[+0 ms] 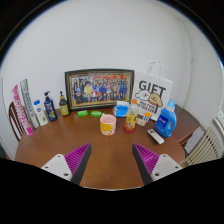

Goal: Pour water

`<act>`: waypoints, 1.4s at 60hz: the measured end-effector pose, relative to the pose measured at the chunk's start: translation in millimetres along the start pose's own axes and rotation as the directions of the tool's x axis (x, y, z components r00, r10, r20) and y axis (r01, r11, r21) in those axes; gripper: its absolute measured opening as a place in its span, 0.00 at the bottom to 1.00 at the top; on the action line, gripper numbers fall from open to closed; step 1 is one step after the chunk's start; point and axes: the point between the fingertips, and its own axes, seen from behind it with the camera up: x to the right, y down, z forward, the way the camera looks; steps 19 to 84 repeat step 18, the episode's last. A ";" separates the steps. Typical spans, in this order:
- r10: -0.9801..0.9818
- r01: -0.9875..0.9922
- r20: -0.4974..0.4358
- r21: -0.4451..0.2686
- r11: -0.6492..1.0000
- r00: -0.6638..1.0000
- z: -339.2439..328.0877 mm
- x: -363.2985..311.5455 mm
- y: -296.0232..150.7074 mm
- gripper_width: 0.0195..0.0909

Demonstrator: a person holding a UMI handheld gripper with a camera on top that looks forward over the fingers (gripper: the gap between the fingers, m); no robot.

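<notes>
Beyond the released claw [111,160], well ahead on the table [60,150]: bottle [130,120], orange, probably plastic. Light, stiff, slippery; grip mid-body. Yellow cup [107,124] stands just beside it.

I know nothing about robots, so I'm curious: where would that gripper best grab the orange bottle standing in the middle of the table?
Probably the orange bottle's straight body, below its cap, approached head-on from the near table edge. It stands upright beyond the open gripper, and that near side looks clear, while a blue container crowds behind it.
</notes>
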 end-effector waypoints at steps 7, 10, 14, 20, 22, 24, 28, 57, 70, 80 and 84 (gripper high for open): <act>-0.013 0.013 -0.009 0.007 1.000 1.000 -17.3 -6.1 3.9 0.92; -0.030 0.030 -0.023 0.016 0.999 0.999 -21.6 -5.6 3.2 0.92; -0.047 0.049 -0.037 0.031 0.998 0.998 -24.1 -4.2 -1.3 0.92; -0.038 0.039 -0.031 0.034 0.999 0.999 -27.7 -5.8 -2.8 0.92; -0.038 0.039 -0.031 0.034 0.999 0.999 -27.7 -5.8 -2.8 0.92; -0.038 0.039 -0.031 0.034 0.999 0.999 -27.7 -5.8 -2.8 0.92; -0.038 0.039 -0.031 0.034 0.999 0.999 -27.7 -5.8 -2.8 0.92; -0.038 0.039 -0.031 0.034 0.999 0.999 -27.7 -5.8 -2.8 0.92; -0.038 0.039 -0.031 0.034 0.999 0.999 -27.7 -5.8 -2.8 0.92; -0.038 0.039 -0.031 0.034 0.999 0.999 -27.7 -5.8 -2.8 0.92; -0.038 0.039 -0.031 0.034 0.999 0.999 -27.7 -5.8 -2.8 0.92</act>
